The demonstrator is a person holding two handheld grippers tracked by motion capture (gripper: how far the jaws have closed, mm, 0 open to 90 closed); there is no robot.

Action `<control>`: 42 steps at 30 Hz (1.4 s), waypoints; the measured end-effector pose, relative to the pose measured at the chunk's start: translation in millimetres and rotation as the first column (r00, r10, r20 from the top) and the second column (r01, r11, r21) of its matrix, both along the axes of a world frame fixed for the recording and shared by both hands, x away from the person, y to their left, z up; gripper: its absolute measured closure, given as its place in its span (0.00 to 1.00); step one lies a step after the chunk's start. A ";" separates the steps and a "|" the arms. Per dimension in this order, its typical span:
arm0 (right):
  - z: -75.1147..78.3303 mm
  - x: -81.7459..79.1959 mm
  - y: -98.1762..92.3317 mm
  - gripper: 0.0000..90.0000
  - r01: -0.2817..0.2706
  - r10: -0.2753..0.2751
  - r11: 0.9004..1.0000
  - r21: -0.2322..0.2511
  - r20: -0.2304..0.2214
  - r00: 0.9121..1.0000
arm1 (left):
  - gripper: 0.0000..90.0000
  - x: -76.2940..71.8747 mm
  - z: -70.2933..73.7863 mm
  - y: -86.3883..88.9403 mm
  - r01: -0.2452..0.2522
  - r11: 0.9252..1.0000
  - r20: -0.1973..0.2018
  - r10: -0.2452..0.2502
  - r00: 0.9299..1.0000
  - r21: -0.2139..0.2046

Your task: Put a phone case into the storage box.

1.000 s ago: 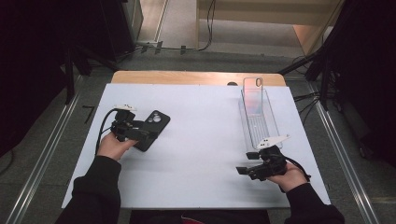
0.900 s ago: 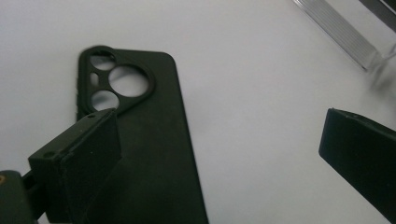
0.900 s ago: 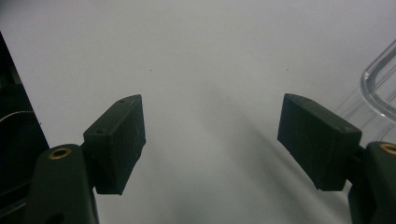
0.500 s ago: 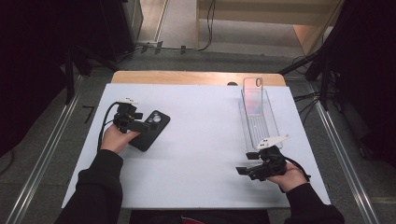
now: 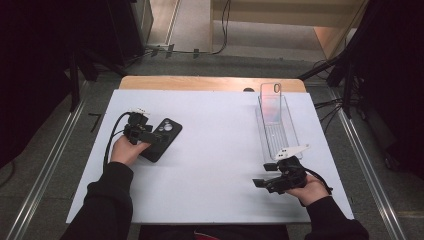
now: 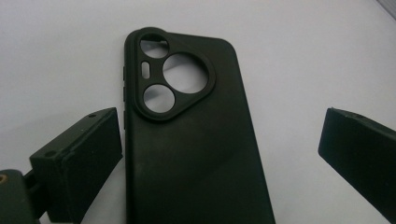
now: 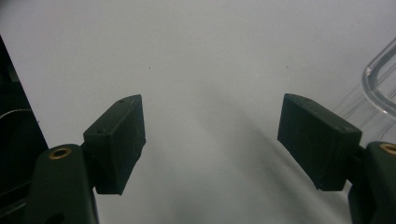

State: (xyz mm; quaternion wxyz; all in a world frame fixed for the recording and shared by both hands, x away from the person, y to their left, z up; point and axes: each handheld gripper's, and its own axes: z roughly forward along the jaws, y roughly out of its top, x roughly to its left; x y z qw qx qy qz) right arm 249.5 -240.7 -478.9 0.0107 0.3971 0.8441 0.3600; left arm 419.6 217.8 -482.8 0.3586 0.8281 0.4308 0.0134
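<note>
Left gripper view: my left gripper (image 6: pixel 224 149) open astride the black phone case (image 6: pixel 196 154), which lies flat on the white table (image 5: pixel 220 150). Risk: one pad meets the thin rim first and skids it. Right gripper (image 5: pixel 267 181) open, empty. Clear tray (image 5: pixel 277 130) well apart; nothing obstructs.

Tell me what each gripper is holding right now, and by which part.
Nothing is held. The left gripper is open, its jaws straddling the black phone case without pressing it. The right gripper is open over bare table.
</note>
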 end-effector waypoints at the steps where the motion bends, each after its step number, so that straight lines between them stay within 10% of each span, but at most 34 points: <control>1: 0.0 -0.1 0.0 0.24 -0.001 0.001 1.000 0.000 0.001 1.000 | 0.00 0.1 -1.3 0.0 -0.001 1.000 -0.002 0.001 1.000 0.001; 18: 0.0 -0.4 0.3 0.24 0.002 -0.002 1.000 -0.009 -0.003 1.000 | 0.00 -6.4 -11.5 -8.0 -0.009 0.997 0.041 0.006 0.999 0.076; 25: -0.8 0.0 0.3 0.24 -0.001 0.001 1.000 -0.015 0.001 1.000 | 0.06 -15.5 -14.2 -18.9 -0.035 0.980 0.128 0.010 0.992 0.194; 28: -0.9 0.1 0.5 0.24 -0.001 0.001 1.000 -0.015 0.001 1.000 | 0.08 -21.1 -16.9 -25.9 -0.038 0.961 0.182 -0.013 0.983 0.274; 42: -1.0 0.2 1.5 0.24 0.000 0.000 1.000 -0.014 0.001 1.000 | 0.15 -21.5 -15.5 -23.4 -0.061 0.964 0.182 0.014 0.983 0.257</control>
